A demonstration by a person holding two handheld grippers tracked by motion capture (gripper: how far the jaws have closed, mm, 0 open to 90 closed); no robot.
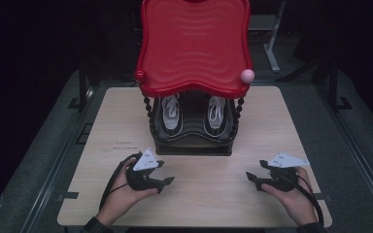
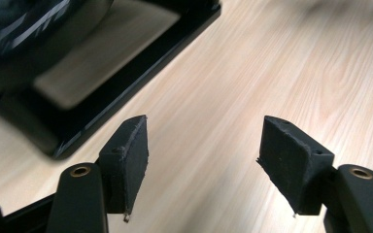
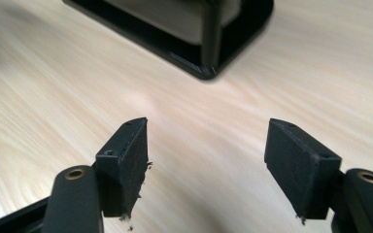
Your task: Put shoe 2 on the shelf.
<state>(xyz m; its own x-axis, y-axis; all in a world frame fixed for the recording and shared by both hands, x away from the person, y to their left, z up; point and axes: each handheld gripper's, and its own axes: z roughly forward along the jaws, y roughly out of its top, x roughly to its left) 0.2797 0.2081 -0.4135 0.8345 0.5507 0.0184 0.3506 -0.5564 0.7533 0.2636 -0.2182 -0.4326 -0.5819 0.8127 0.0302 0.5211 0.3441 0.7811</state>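
Both your left gripper (image 1: 167, 180) and right gripper (image 1: 249, 175) lay wide open and empty on the table (image 1: 209, 194), near the shoe rack (image 1: 193, 145) holding two sneakers (image 1: 171, 114); reaching seemed next.

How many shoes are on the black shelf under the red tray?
2: the left shoe and the right shoe stand side by side on the black shelf. The red tray may hide others.

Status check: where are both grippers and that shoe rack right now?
Left gripper and right gripper open, empty, low over table. Shoe rack untouched, white sneakers inside. Path clear.
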